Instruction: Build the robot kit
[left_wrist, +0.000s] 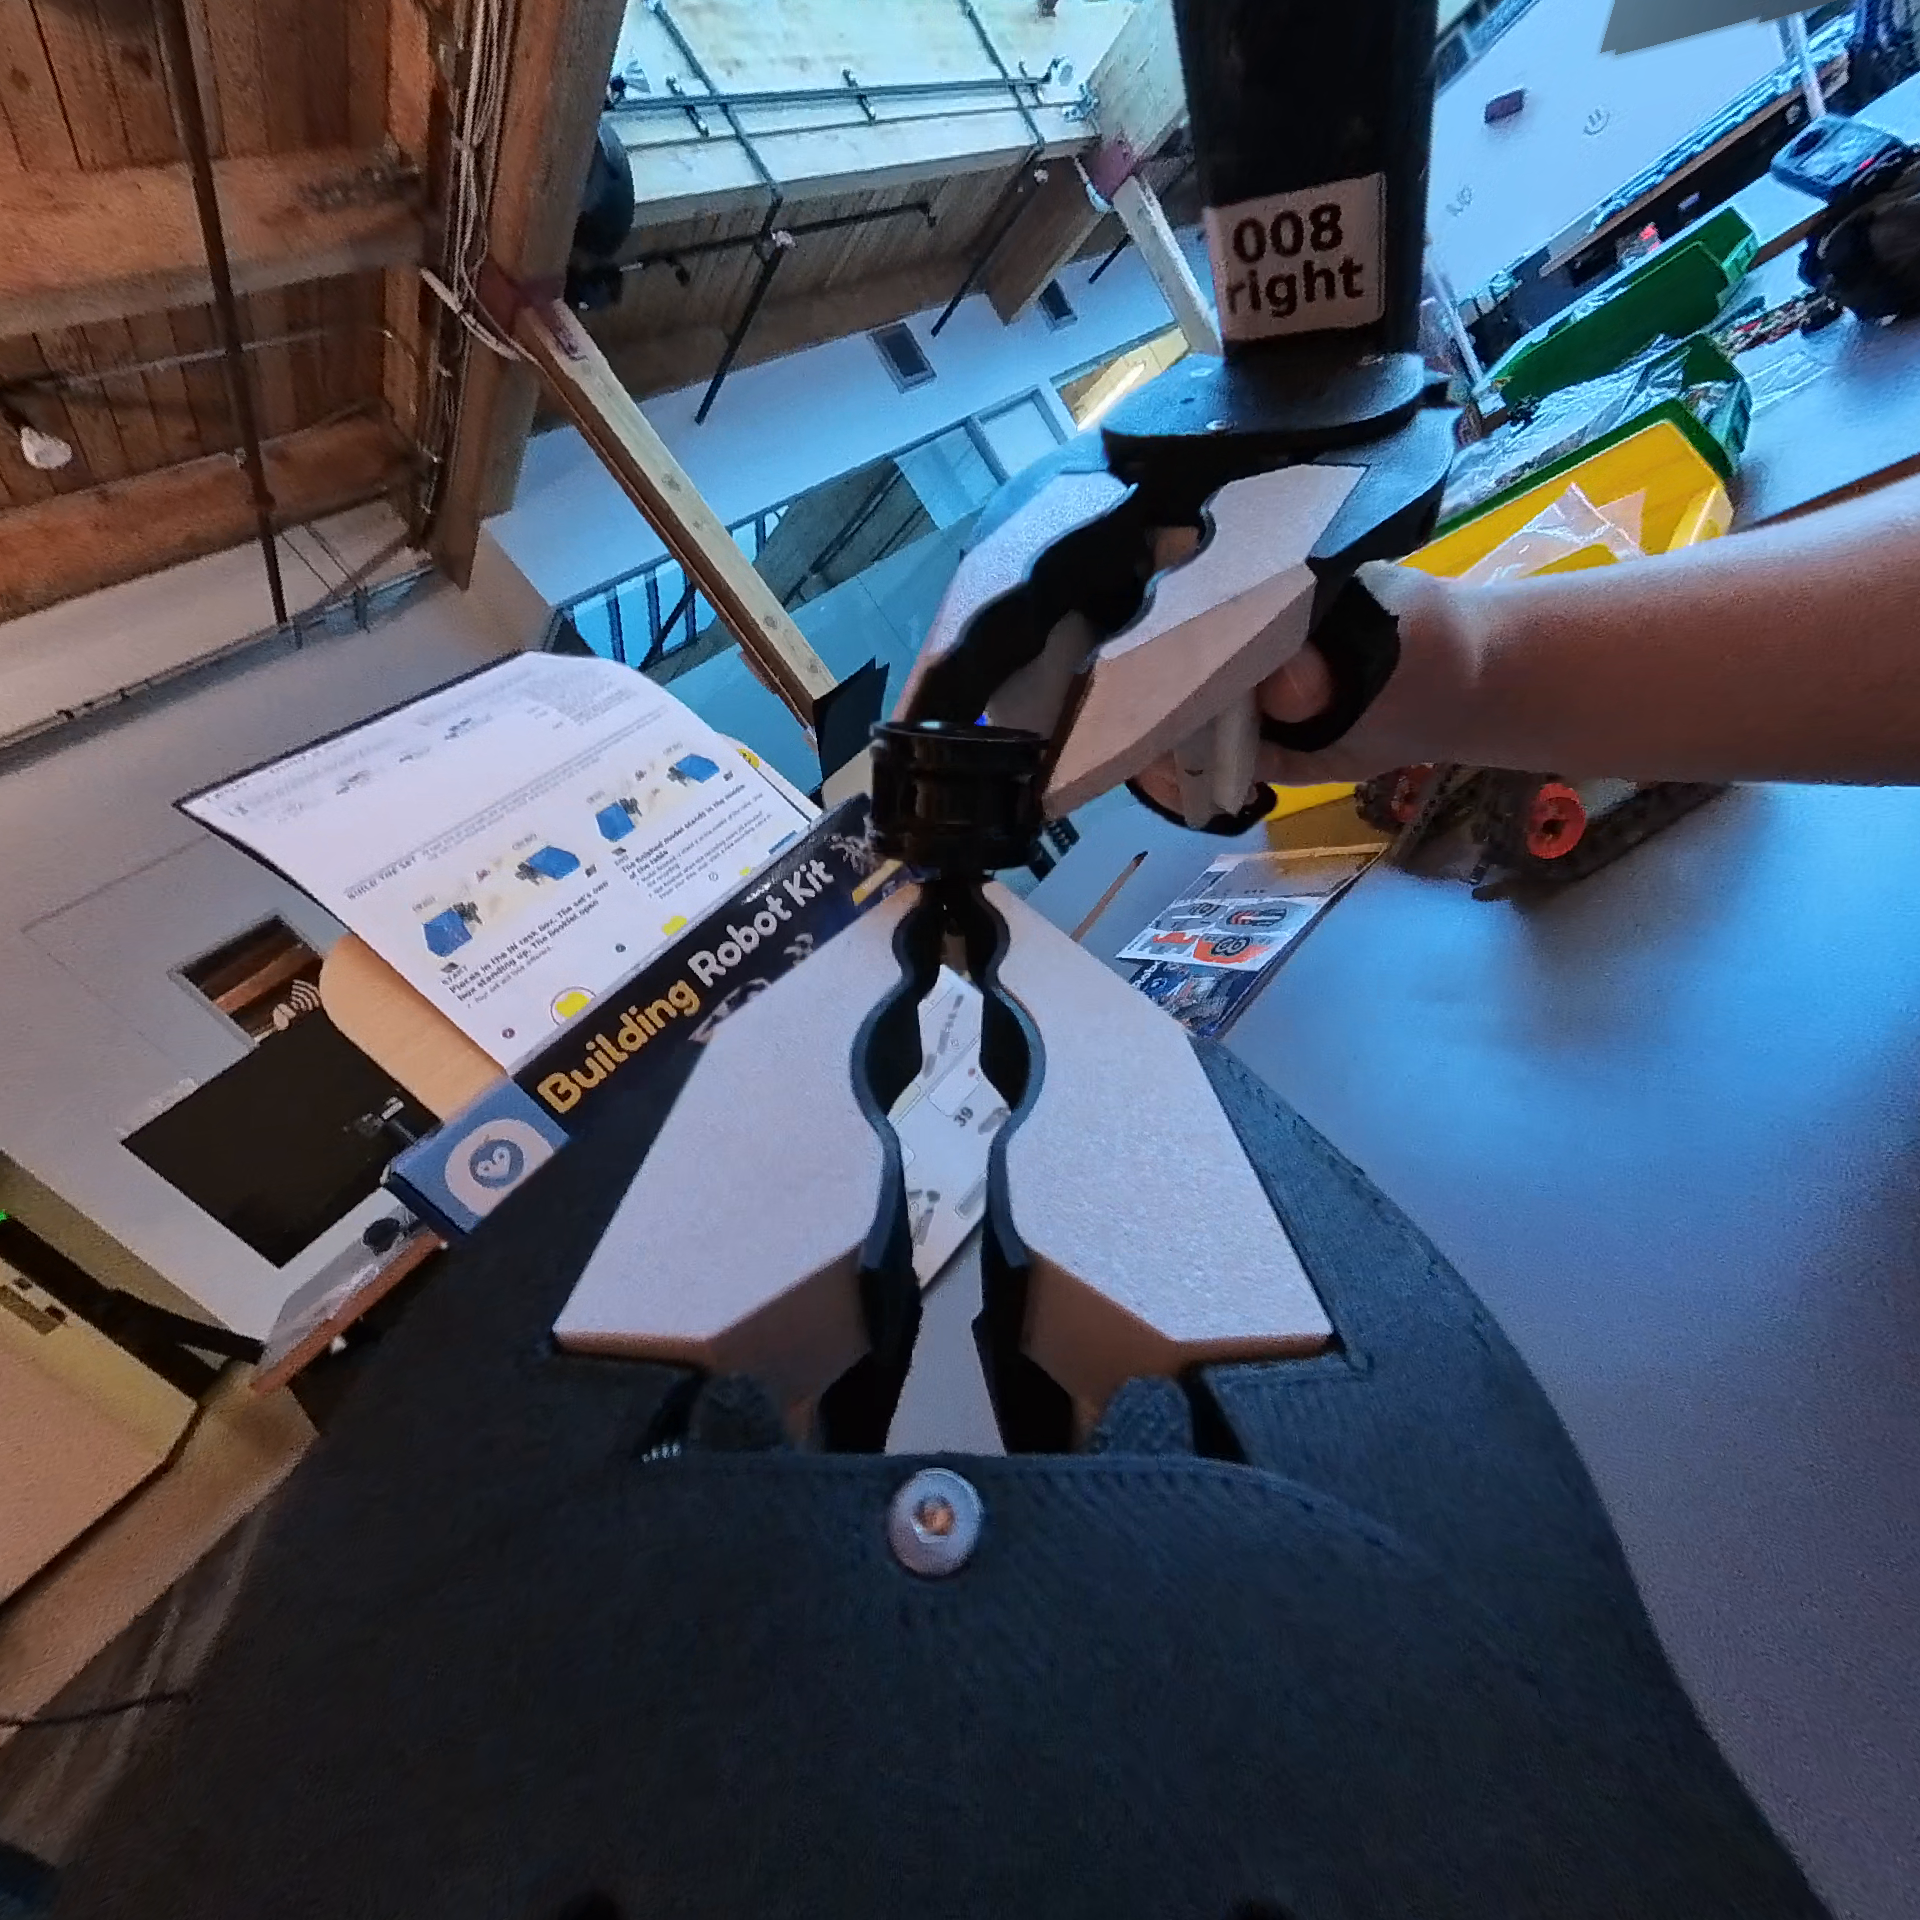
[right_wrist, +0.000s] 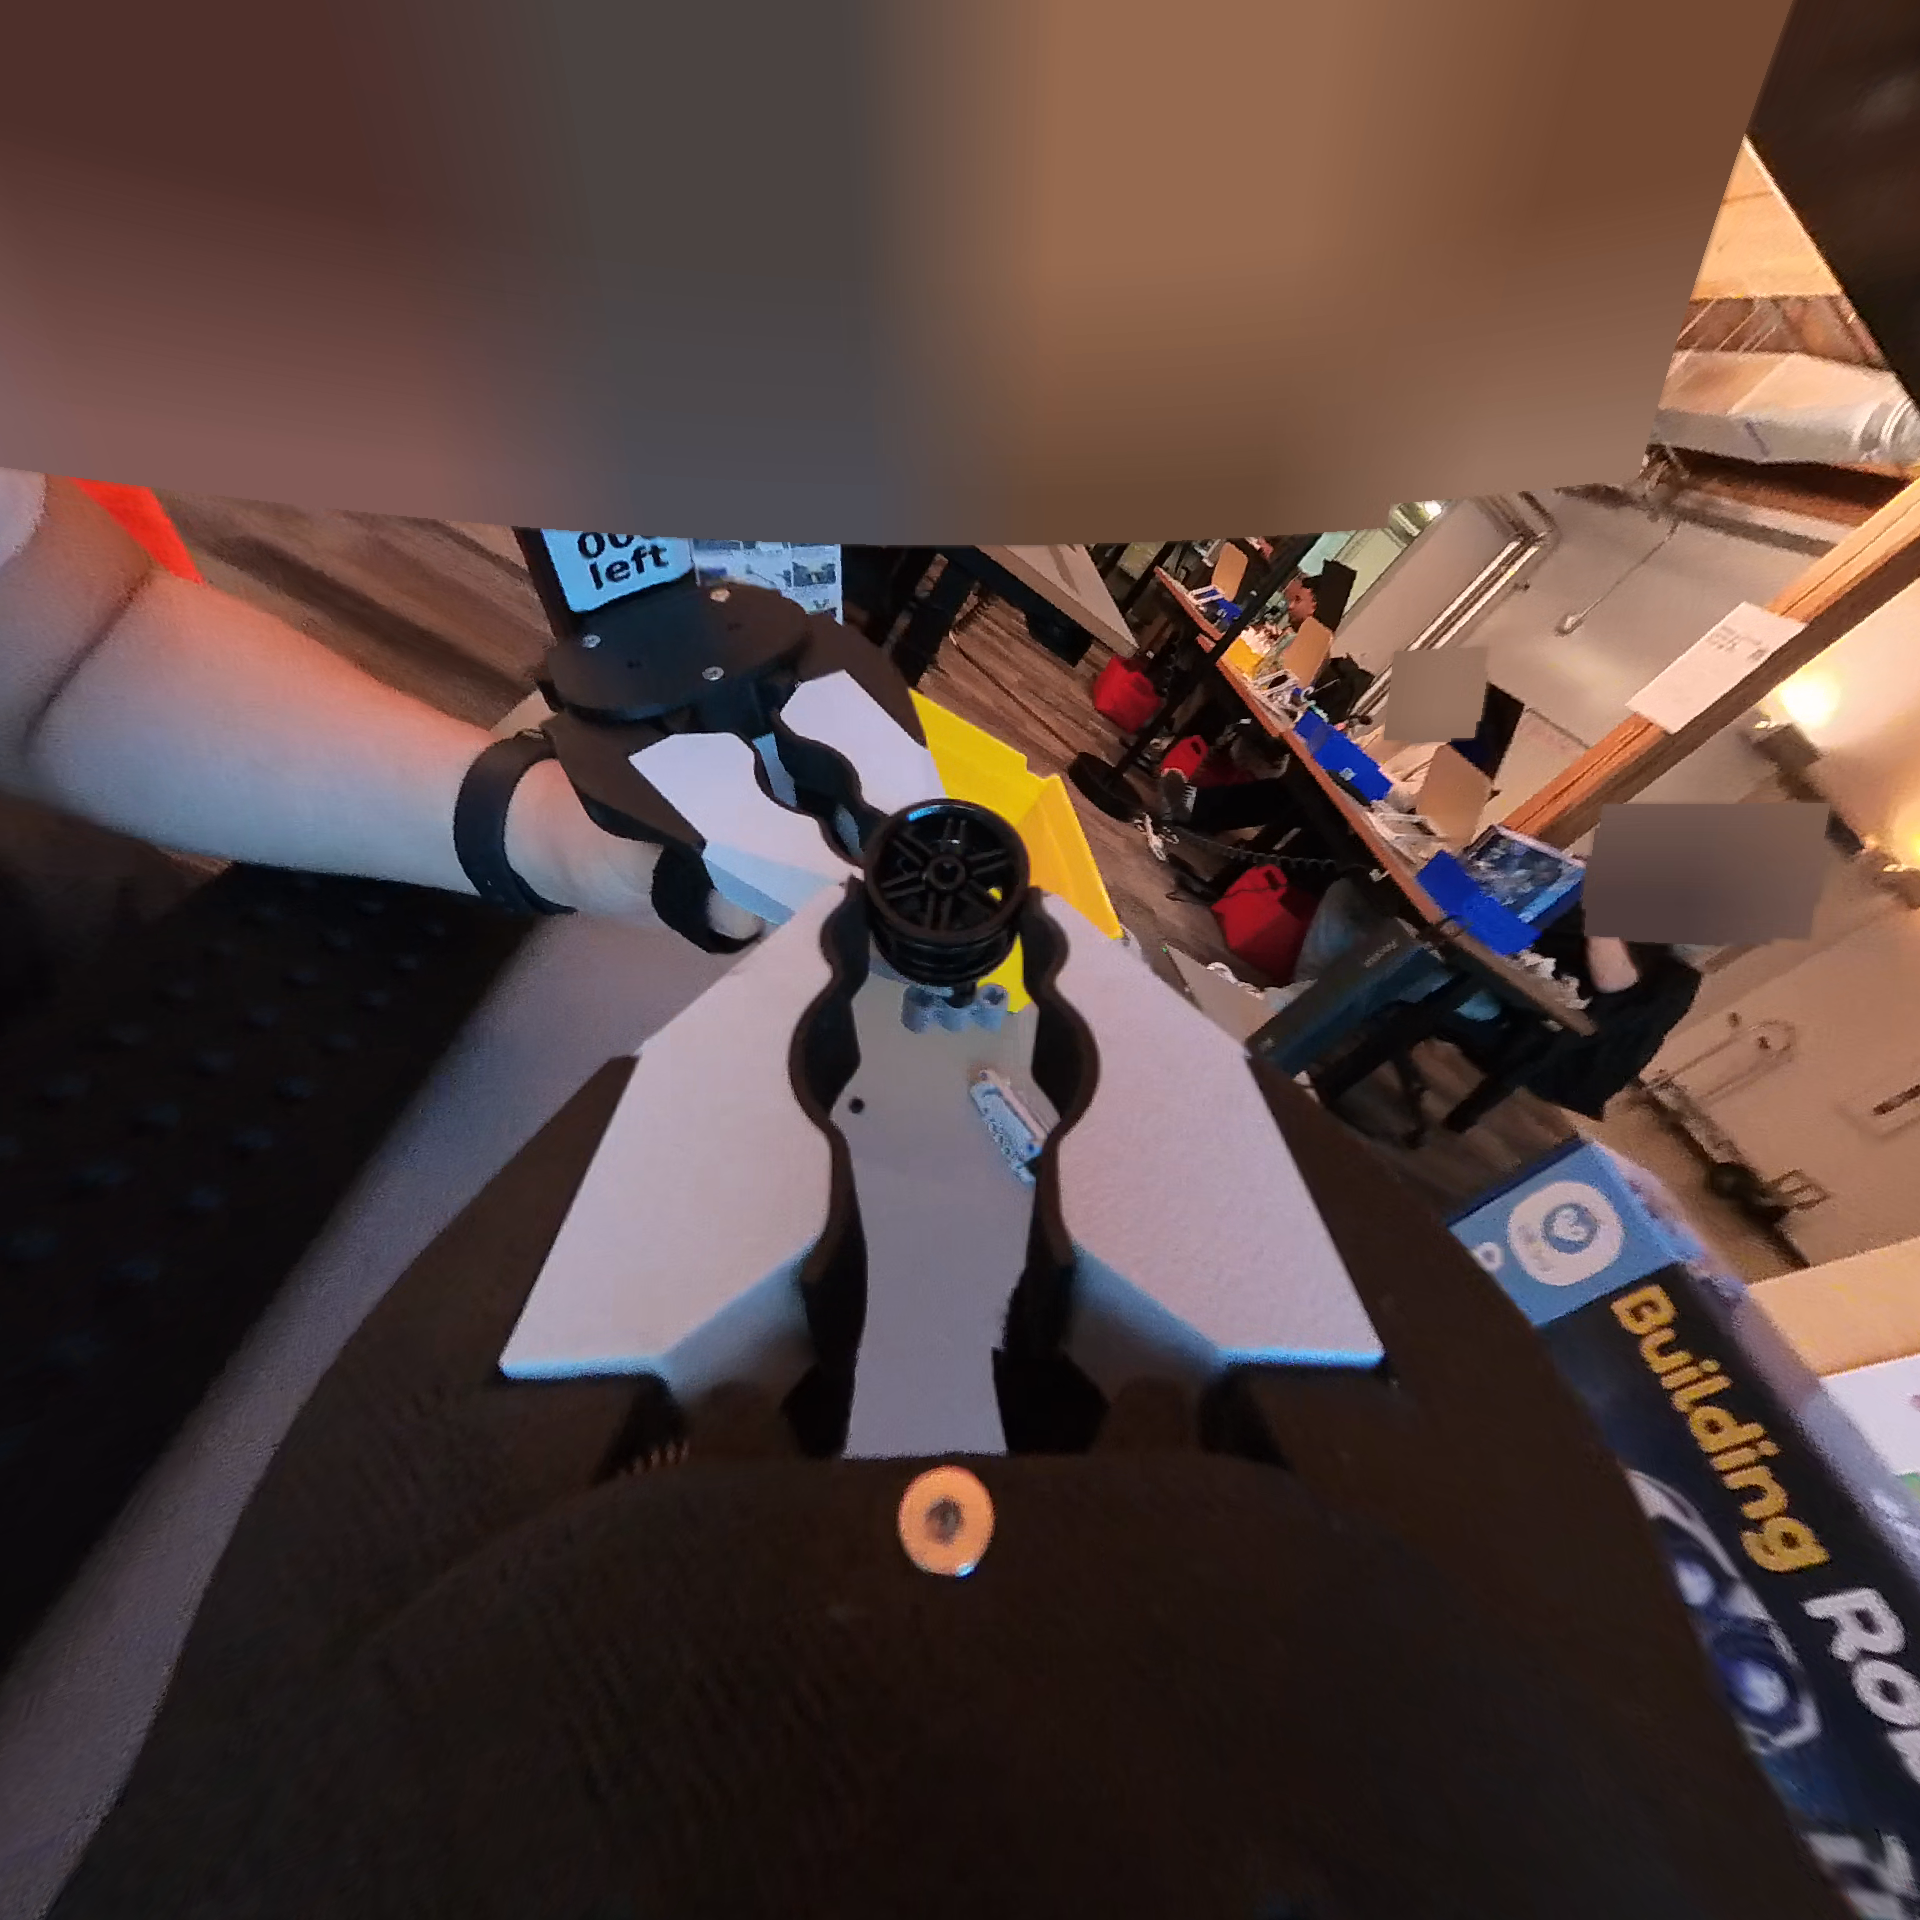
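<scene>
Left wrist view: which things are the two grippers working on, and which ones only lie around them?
In the grippers: black wheel (right gripper), black stem under it (left gripper).
Lying about: kit box, instruction sheet, sticker sheet, yellow bin.

Printed writing stands on three things: a white label (left_wrist: 1299, 255) at one o'clock, a dark blue box (left_wrist: 665, 1029) at nine o'clock, and an instruction sheet (left_wrist: 488, 821) just above it.

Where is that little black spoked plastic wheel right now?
The black spoked plastic wheel sits pinched at the right gripper tips, raised over the table, with the left gripper meeting it.
</scene>
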